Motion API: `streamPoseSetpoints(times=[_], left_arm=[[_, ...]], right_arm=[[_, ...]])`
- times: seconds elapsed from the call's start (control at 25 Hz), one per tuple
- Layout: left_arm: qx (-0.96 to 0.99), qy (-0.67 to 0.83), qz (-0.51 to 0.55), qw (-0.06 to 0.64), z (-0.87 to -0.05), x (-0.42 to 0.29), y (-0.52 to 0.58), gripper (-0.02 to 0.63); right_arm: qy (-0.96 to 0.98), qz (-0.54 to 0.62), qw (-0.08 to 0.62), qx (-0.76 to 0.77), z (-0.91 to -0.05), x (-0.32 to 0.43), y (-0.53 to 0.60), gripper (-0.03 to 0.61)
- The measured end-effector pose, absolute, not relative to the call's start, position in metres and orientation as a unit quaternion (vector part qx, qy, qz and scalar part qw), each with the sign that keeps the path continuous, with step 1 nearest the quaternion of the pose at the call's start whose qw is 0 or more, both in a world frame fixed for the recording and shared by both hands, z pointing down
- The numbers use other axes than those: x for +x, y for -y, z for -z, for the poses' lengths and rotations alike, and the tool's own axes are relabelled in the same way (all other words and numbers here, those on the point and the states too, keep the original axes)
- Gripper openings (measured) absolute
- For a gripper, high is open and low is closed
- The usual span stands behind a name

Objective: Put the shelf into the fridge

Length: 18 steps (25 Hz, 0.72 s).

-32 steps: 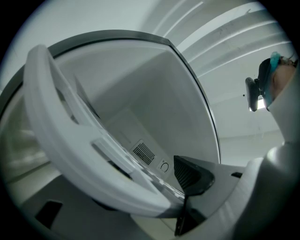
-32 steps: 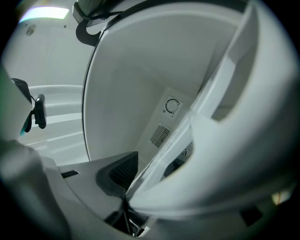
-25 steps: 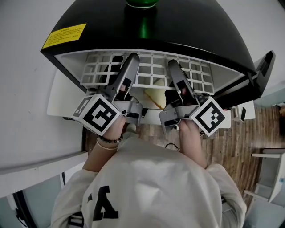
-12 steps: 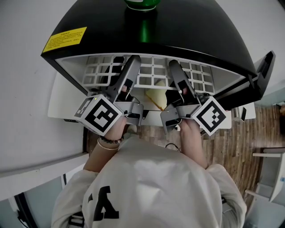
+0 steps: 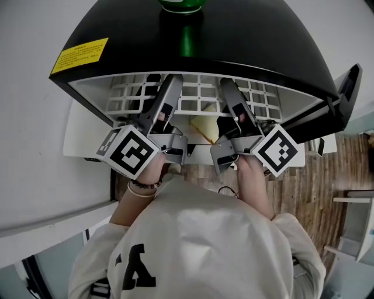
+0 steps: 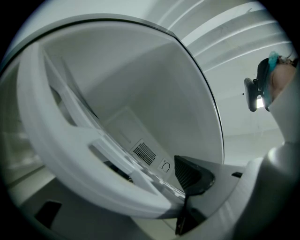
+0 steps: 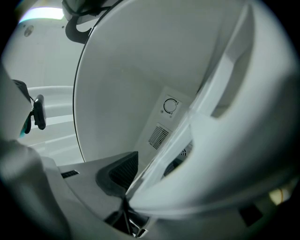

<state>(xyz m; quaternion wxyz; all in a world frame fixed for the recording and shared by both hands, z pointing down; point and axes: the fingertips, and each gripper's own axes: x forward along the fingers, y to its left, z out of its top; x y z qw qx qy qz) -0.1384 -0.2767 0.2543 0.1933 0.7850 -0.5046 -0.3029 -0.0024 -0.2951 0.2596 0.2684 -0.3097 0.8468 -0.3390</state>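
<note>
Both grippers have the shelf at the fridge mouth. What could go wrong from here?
Left gripper and right gripper each pinch only the shelf edge, so it may slip or twist. Pushed unevenly, it might jam against the fridge walls. A jolt could topple the green bottle on top.

The head camera looked steeply down from above the person, over the black top of the fridge (image 5: 234, 41). It took in the left gripper (image 5: 173, 80) and the right gripper (image 5: 225, 85) at the white grid shelf (image 5: 198, 100) in the open front. Each gripper camera faced along its own jaws into the white interior, so near the shelf's edge that it filled the foreground as a blur. Both gripper views shared the back wall's vent (image 6: 144, 153) and dial (image 6: 165, 166), seen from opposite sides, and all three views shared the shelf.
</note>
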Motion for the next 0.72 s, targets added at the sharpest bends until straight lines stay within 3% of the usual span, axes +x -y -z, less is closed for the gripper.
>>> streamPoseSetpoints(times=[0.72], left_arm=[[0.785,0.505,0.304,0.191,-0.2507,-0.1388,0.2753,0.298]], right_arm=[[-0.848,0.336,0.267,-0.312,-0.2563,-0.0021,0.2942,0.167]])
